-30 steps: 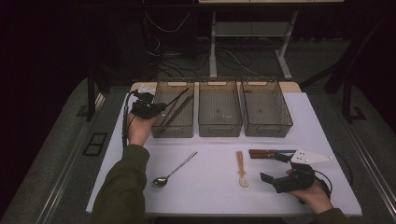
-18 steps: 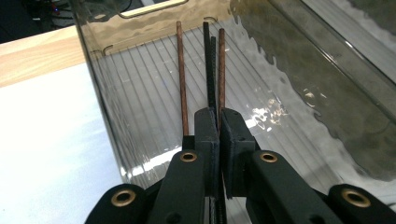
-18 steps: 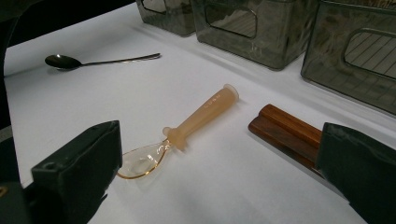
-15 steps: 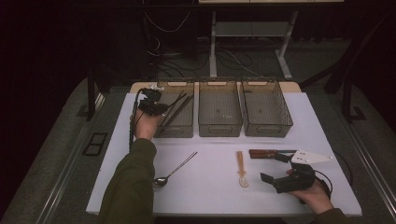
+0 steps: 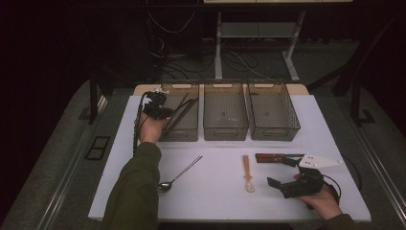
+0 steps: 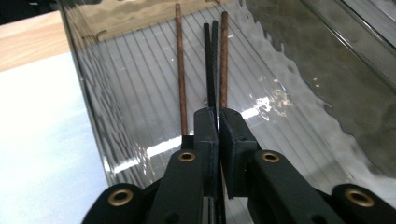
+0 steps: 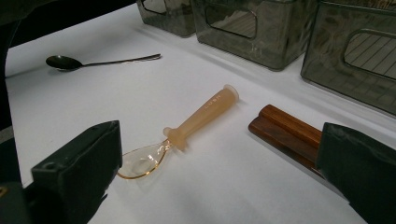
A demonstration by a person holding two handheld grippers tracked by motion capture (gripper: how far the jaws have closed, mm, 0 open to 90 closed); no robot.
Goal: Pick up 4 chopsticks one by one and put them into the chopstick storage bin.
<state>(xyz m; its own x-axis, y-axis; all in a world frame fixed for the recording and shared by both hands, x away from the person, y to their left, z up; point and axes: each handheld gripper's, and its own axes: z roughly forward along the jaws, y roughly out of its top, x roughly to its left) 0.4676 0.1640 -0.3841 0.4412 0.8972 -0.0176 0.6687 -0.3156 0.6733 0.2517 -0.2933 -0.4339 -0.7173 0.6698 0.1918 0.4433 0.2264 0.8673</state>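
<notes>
While the left gripper (image 6: 218, 122), jaws just easing apart around a black chopstick (image 6: 214, 70), lowers it into the left bin (image 5: 187, 129), the right gripper (image 5: 282, 175) waits spread wide.

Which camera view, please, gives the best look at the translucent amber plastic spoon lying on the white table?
The right gripper view: the translucent amber plastic spoon lies close, bowl and ribbed handle sharp. In the high view it is a small pale sliver. The left gripper view looks into a bin instead.

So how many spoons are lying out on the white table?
2: a metal spoon near the person's left sleeve, and an amber plastic spoon mid-table, just ahead of the right gripper. The bins could hide more.
</notes>
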